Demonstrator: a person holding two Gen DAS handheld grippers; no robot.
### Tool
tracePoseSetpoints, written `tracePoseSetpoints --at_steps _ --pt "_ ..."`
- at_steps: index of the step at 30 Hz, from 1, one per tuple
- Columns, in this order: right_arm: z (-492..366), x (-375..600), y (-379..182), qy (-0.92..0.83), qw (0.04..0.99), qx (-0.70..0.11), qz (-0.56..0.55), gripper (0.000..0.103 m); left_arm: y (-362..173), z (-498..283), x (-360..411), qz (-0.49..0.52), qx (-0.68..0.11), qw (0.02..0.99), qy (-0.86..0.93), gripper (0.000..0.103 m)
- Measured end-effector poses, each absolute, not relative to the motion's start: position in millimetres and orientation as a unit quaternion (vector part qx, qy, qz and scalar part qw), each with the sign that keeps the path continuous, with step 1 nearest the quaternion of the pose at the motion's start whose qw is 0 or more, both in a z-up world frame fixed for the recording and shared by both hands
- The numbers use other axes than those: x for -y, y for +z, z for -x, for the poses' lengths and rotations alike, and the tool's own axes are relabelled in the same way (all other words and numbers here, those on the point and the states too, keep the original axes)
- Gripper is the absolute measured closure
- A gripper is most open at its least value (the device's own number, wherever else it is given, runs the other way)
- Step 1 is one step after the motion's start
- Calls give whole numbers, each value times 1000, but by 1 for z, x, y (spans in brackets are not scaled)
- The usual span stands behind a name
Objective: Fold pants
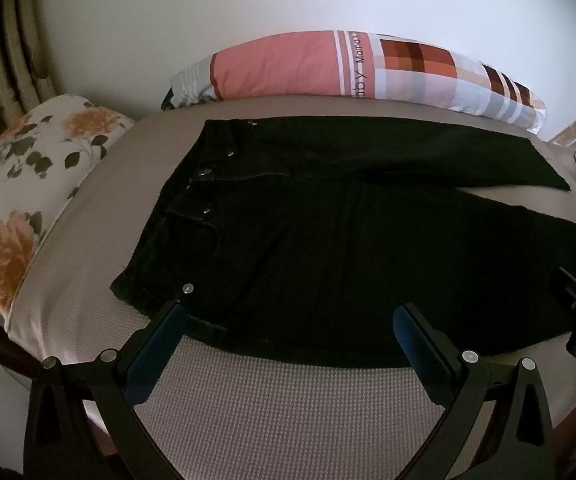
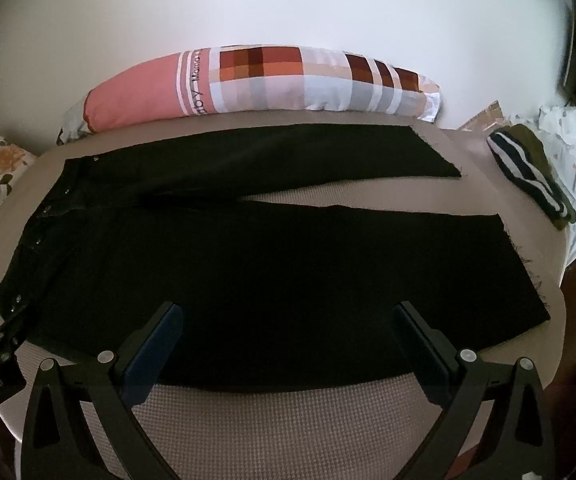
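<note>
- Gripping not begun: left gripper (image 1: pixel 288 312) & right gripper (image 2: pixel 288 312) both spread wide, holding nothing, over near edge of black pants (image 2: pixel 247 272).
- Pants flat on bed (image 2: pixel 288 420), waist left, legs splayed right.
- Prob best: pinch near leg's edge at both ends, fold onto far leg.
- Room tight: pillow (image 2: pixel 288 80) beyond, striped cloth (image 2: pixel 528 168) right.

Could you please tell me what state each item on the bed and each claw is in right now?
Black pants: unfolded, lying flat, legs spread apart, waist to the left.
Left claw: open, empty, at the pants' near edge.
Right claw: open, empty, over the near leg.
Patchwork pillow: lying along the far side.
Floral pillow: lying at the left end.
Striped garment: bunched at the right edge.
</note>
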State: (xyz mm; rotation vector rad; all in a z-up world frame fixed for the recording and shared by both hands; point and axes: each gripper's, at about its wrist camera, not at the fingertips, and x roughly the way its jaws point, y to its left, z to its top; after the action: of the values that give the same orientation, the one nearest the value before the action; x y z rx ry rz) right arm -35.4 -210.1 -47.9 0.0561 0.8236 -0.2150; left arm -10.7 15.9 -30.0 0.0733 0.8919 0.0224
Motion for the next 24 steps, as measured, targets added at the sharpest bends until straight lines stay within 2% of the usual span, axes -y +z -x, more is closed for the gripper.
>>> tracePoseSetpoints --at_steps 24 --pt "37 212 -47 -102 909 -404 -37 0 -30 12 -14 -28 -435 900 16 1"
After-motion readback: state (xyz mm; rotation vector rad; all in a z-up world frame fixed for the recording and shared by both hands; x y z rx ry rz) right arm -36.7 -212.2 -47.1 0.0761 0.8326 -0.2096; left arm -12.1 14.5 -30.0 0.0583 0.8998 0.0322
